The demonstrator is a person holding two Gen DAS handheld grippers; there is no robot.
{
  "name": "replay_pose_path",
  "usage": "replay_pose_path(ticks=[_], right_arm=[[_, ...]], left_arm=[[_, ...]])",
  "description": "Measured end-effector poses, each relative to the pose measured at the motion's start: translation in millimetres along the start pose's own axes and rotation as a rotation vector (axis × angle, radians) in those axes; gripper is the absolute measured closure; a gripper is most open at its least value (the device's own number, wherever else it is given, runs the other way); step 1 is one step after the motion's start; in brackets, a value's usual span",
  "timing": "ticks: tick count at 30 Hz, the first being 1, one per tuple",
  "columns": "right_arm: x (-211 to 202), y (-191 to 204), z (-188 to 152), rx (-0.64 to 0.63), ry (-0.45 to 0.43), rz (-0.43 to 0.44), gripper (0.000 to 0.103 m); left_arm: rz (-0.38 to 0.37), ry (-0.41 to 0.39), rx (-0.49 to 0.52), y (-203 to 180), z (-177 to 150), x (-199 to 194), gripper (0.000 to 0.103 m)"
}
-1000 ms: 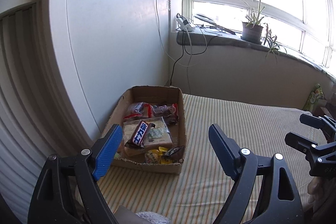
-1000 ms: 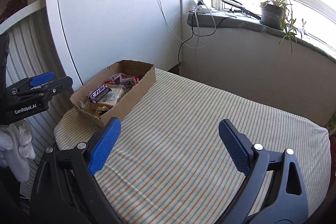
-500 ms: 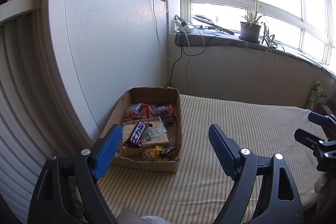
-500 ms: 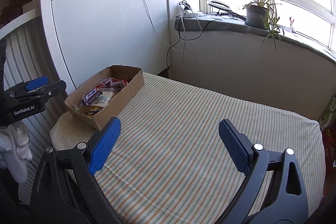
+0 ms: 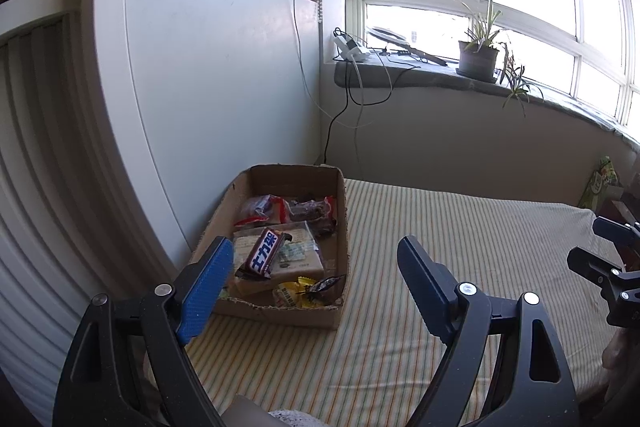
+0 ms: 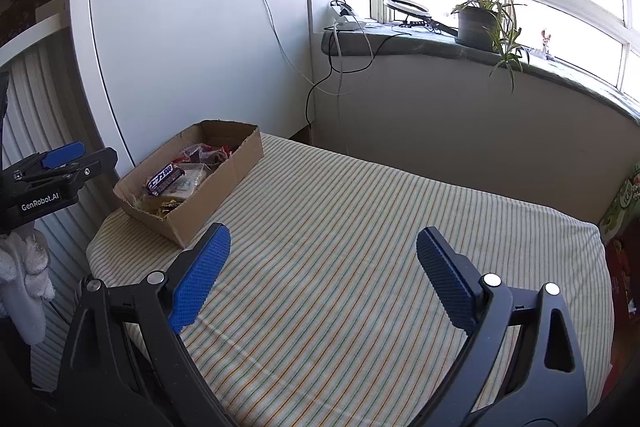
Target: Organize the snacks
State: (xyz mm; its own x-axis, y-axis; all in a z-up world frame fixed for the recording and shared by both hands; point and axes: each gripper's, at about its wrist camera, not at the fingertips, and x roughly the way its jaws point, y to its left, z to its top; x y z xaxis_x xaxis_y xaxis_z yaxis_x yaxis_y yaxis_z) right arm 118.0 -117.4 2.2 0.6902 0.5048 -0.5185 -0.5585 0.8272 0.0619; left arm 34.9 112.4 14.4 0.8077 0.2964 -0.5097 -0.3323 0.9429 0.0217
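Observation:
A shallow cardboard box point(image 5: 340, 227) sits at the left end of a striped cloth-covered table point(image 5: 460, 247). It holds several snacks: a dark chocolate bar point(image 5: 264, 253) on top of pale packets, red wrappers point(image 5: 276, 209) at the back, a yellow packet point(image 5: 294, 291) at the front. The box also shows in the right wrist view point(image 6: 216, 191). My left gripper point(image 5: 316, 287) is open and empty, just in front of the box. My right gripper point(image 6: 320, 275) is open and empty, above the table's middle, right of the box.
A white cabinet wall point(image 5: 220, 87) stands behind the box. A windowsill point(image 5: 440, 75) with a potted plant point(image 5: 478, 57), a charger and cables runs along the back. A green package point(image 6: 624, 203) stands at the table's far right end.
Both grippers have pulled back and up from the table, so the box looks smaller and farther. Both stay open and empty.

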Motion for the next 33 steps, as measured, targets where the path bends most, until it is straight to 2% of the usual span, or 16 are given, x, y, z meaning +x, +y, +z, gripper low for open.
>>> replay_pose_path(ticks=[12,18,33], right_arm=[[-1,0,0,0.019,0.004,0.021,0.007],[-2,-2,-1,0.023,0.005,-0.008,0.007],[0,0,2,0.016,0.014,-0.017,0.007]], left_arm=[[0.02,0.008,-0.016,5,-3,2,0.019],[0.015,0.009,-0.019,8,-2,2,0.019],[0.016,0.008,-0.044,17,-4,6,0.019]])
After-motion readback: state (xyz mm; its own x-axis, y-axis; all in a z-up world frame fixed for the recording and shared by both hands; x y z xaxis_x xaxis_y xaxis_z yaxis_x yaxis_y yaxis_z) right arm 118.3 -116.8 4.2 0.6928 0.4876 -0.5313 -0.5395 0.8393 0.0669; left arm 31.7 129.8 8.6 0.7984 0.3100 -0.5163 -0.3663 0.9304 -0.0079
